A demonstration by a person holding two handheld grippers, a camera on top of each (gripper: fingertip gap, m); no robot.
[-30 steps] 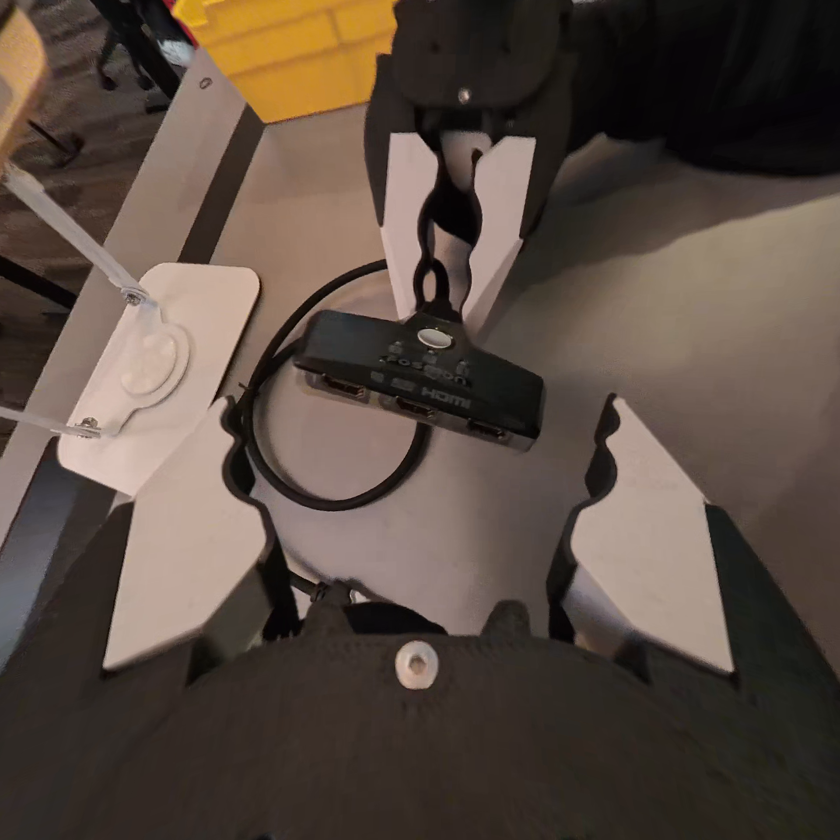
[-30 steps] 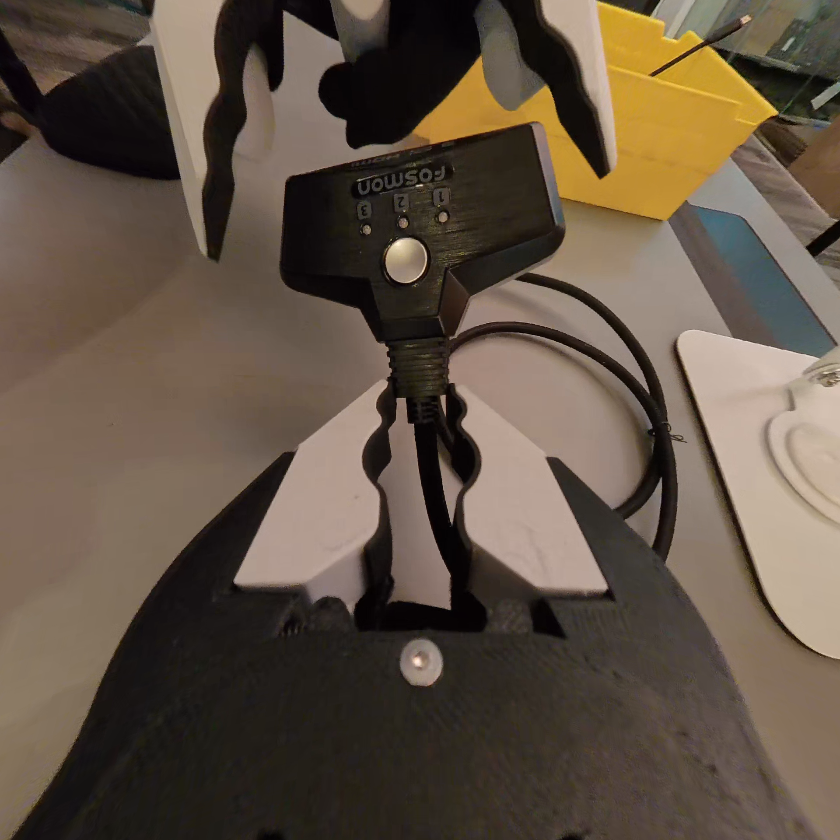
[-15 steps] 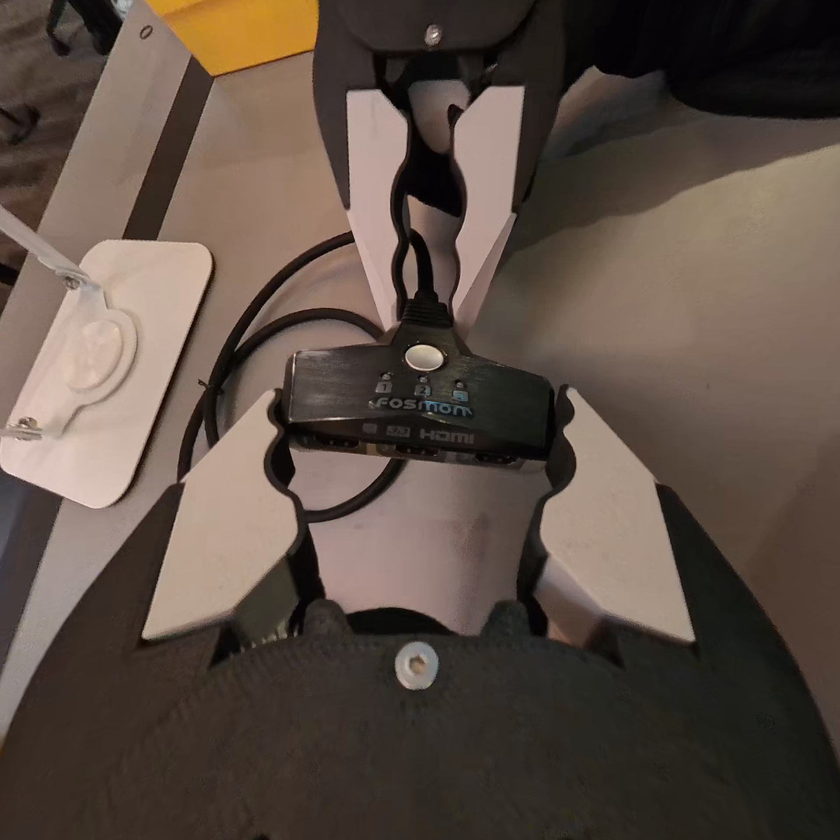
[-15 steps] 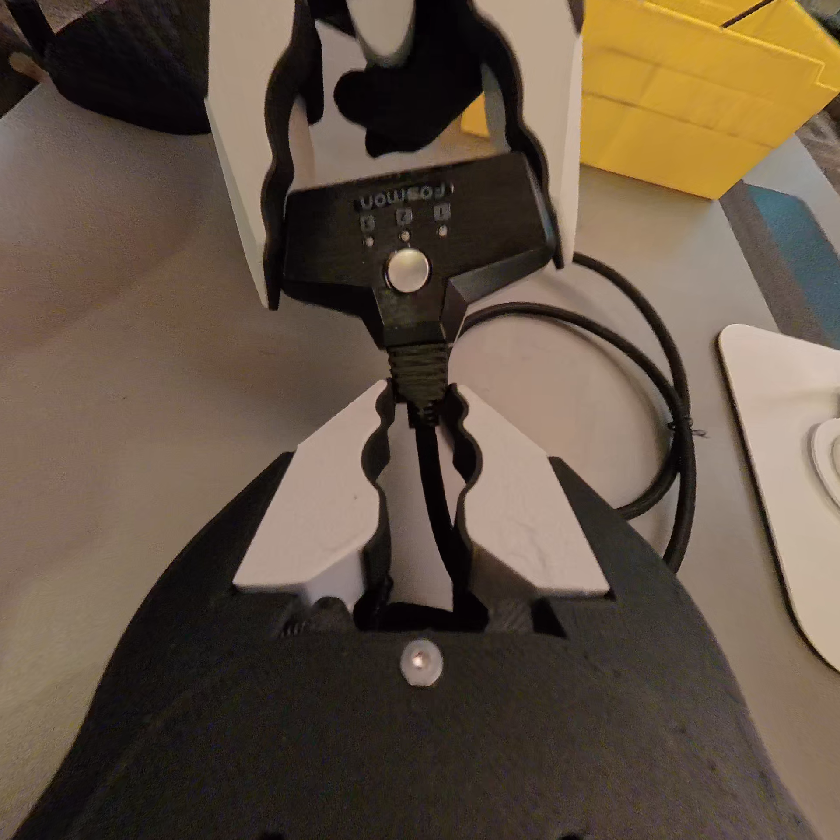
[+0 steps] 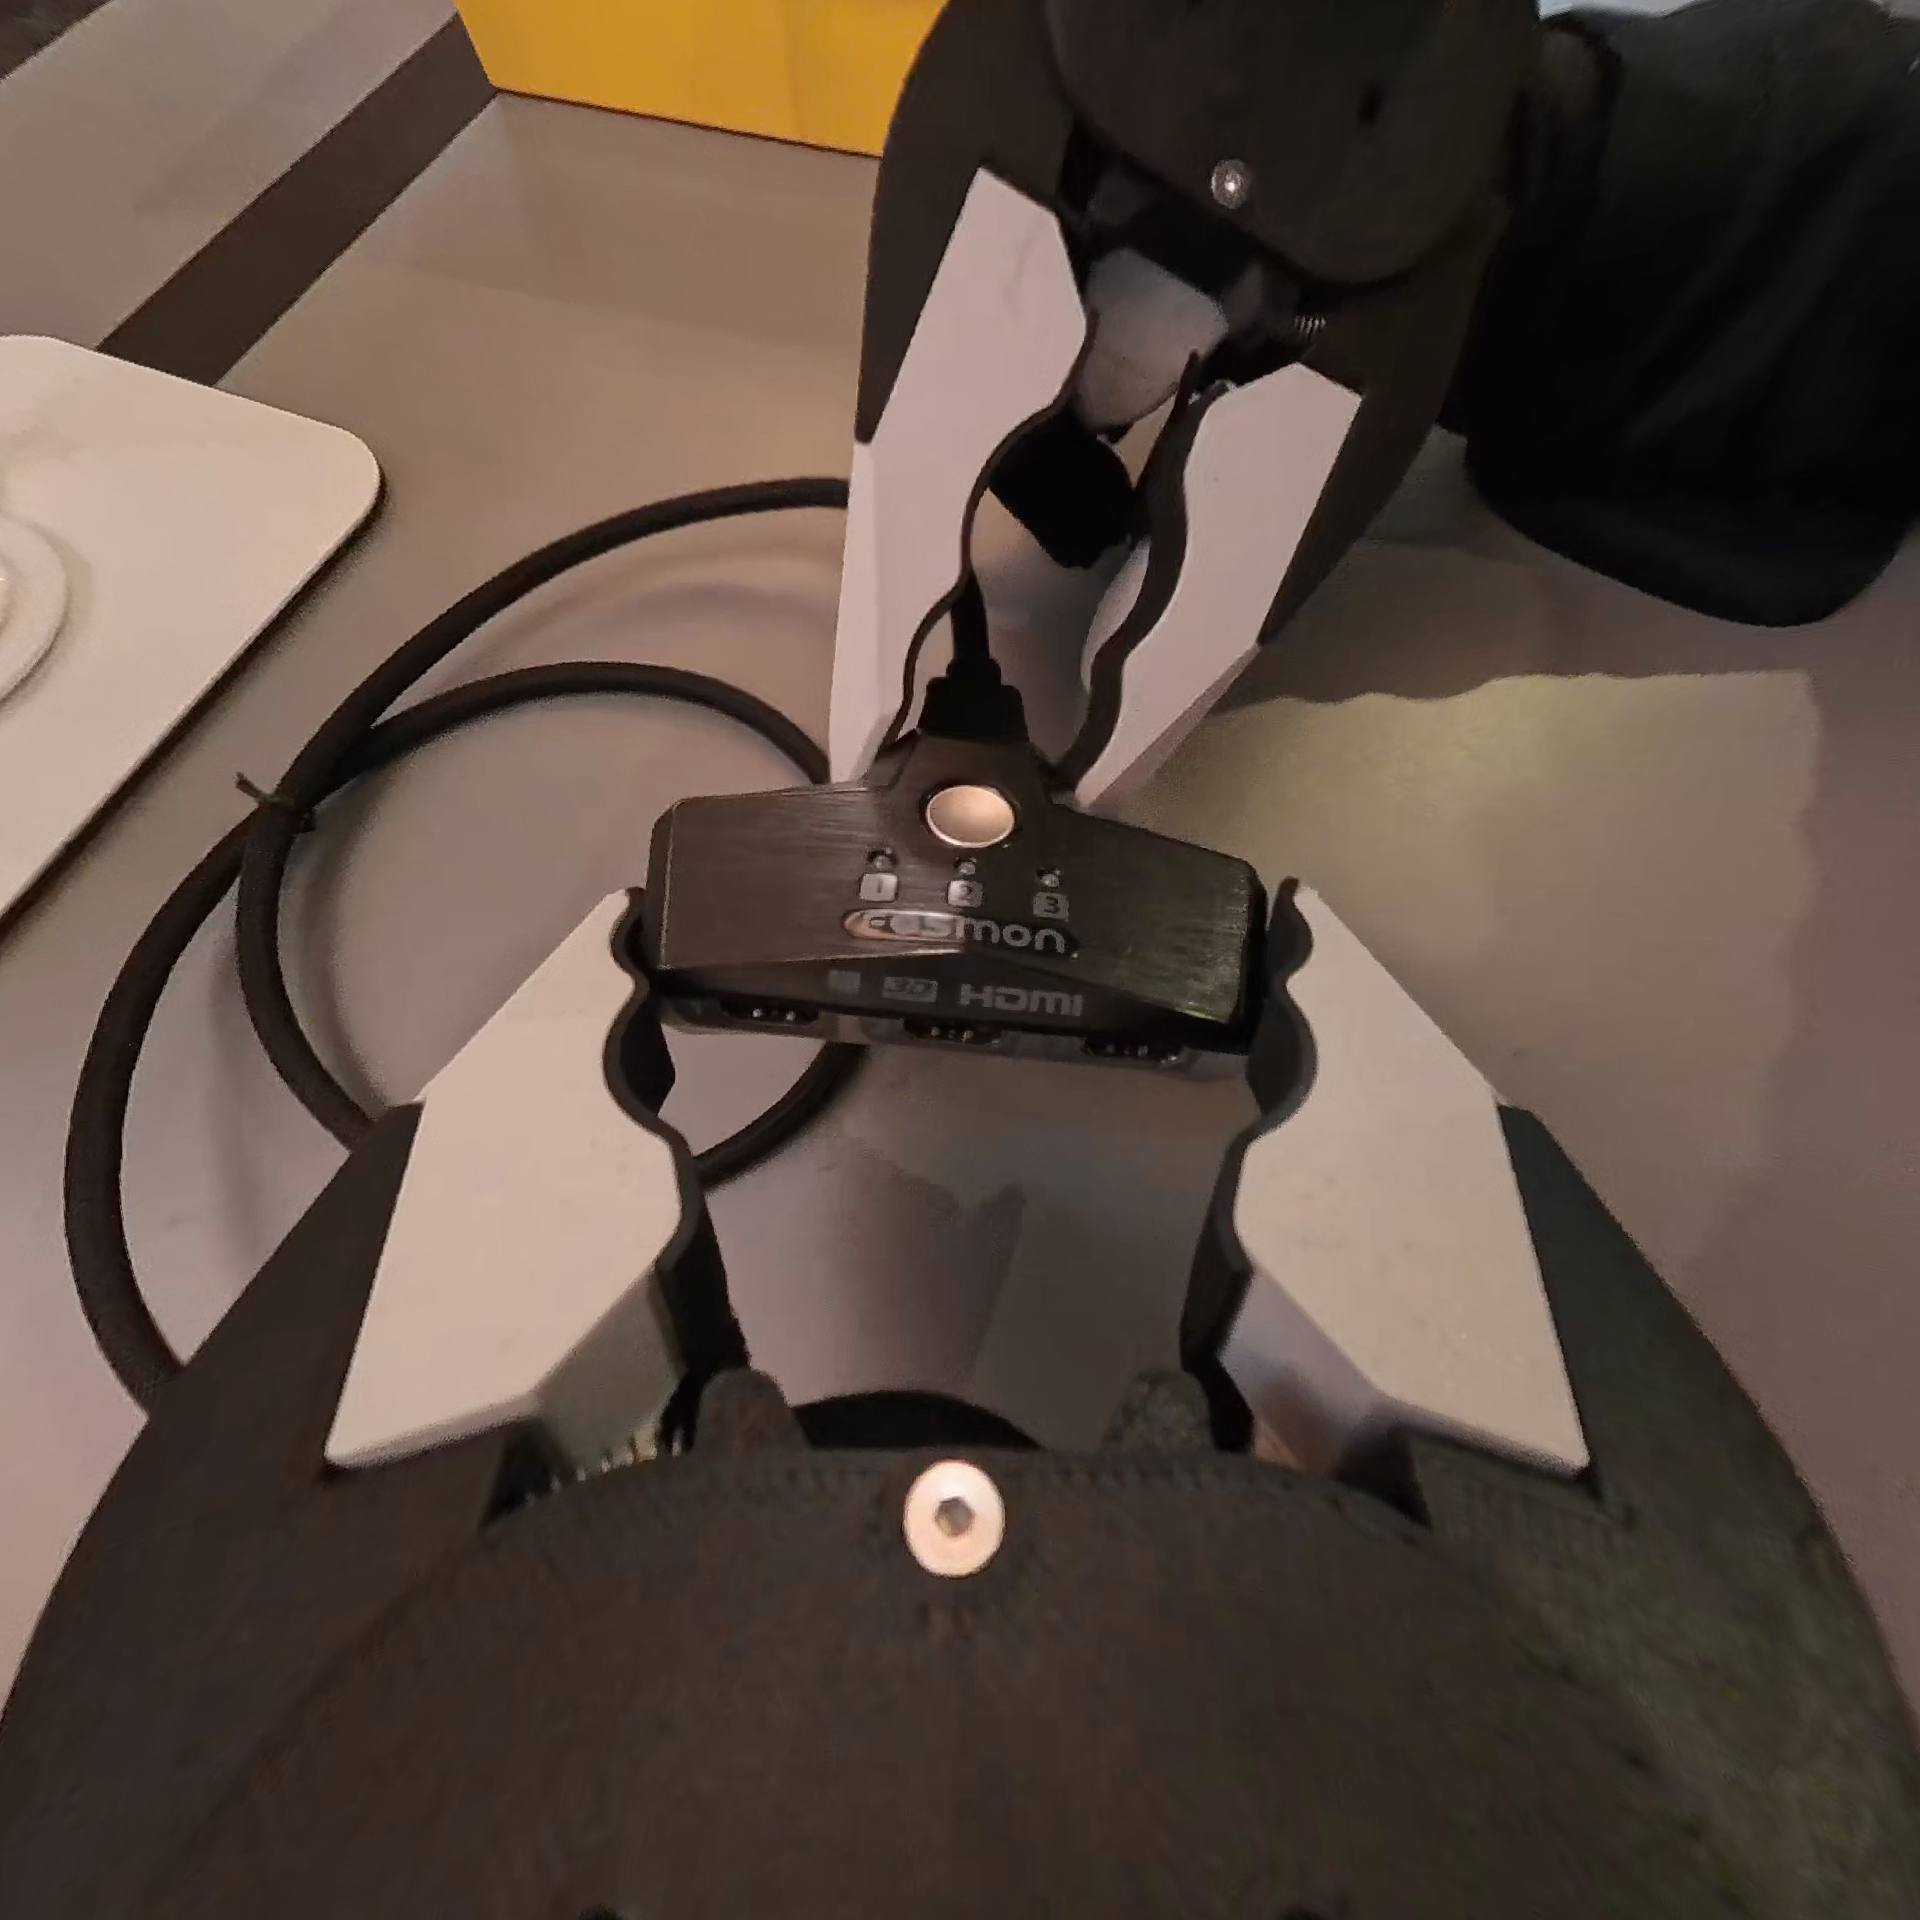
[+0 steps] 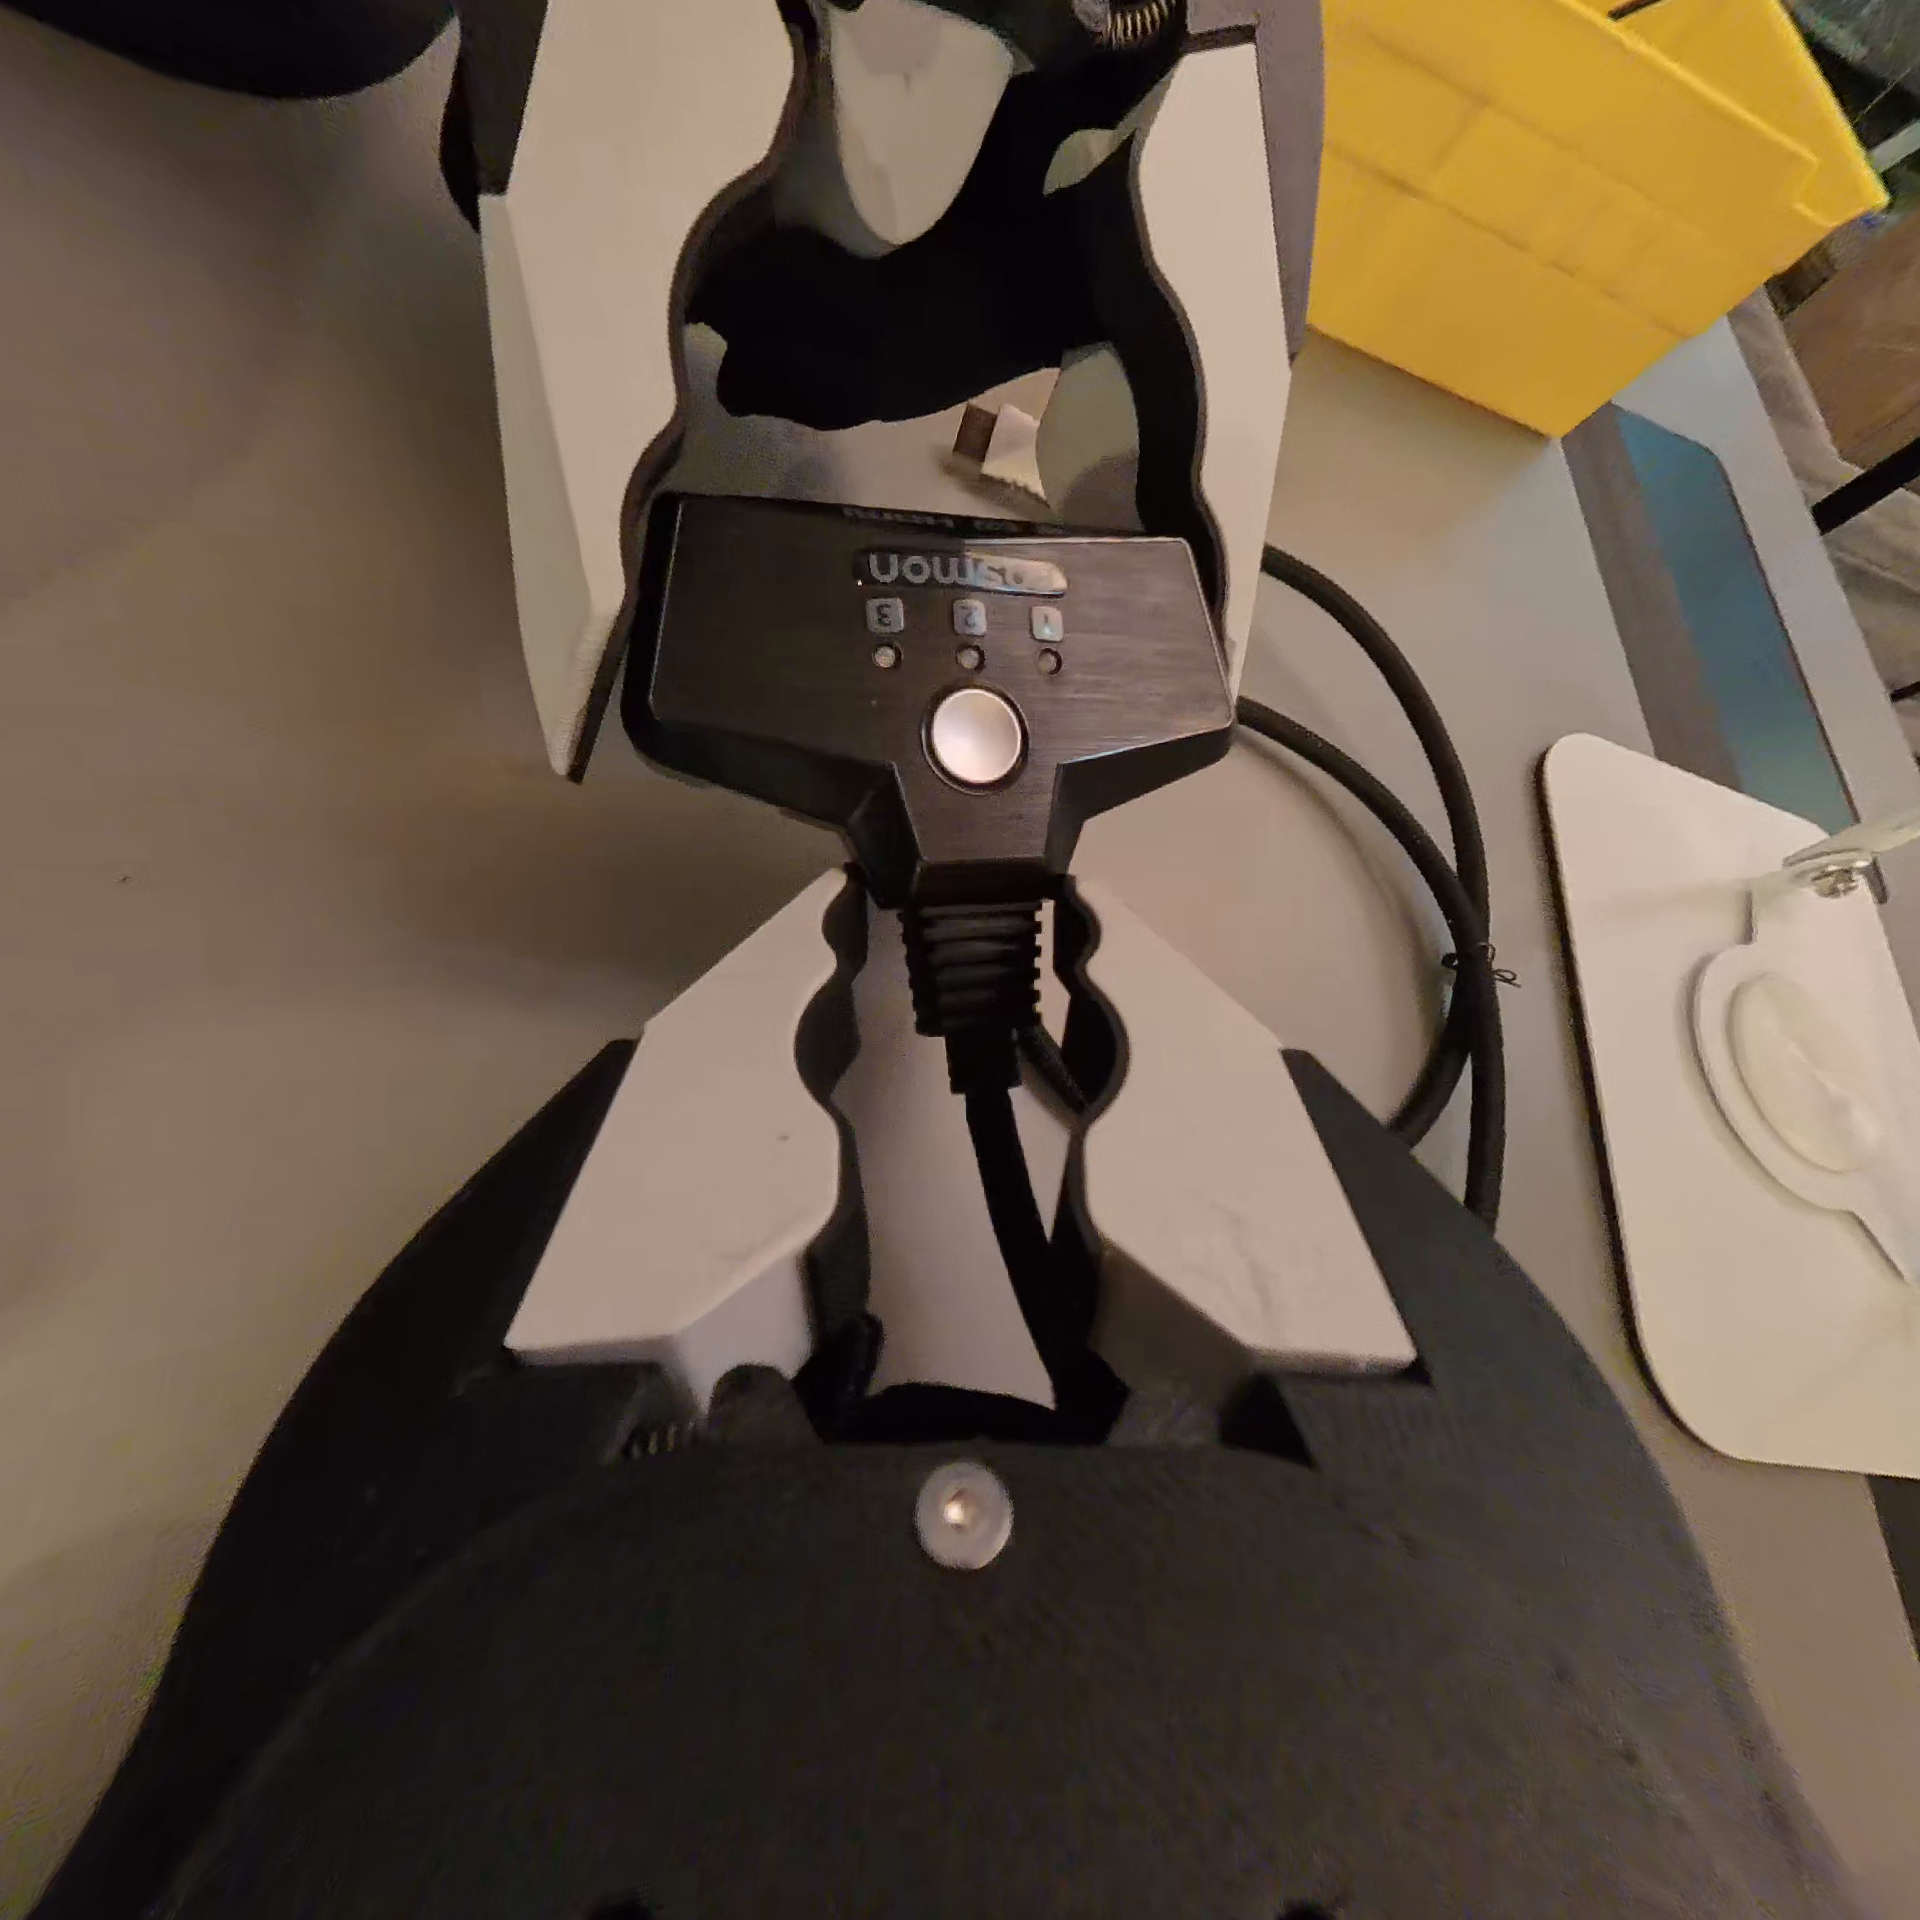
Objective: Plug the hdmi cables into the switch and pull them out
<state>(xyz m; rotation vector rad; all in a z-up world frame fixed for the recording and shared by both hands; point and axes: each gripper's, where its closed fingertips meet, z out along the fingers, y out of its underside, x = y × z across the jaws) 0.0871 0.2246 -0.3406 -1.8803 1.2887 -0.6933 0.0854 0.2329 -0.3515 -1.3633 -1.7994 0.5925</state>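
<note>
Black brushed-metal hdmi switch (image 5: 951, 914), white lettering on top: my left gripper (image 5: 951, 997) clamps its sides, right gripper (image 6: 961, 935) pinches its ribbed black cable (image 6: 977, 997).

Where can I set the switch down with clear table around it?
The bare grey tabletop on the side away from the coiled black cable, short of the dark bag, is free. Crowded: the coil, white rounded plate and yellow plastic bin; the black three-port switch sits between both grippers' jaws.
</note>
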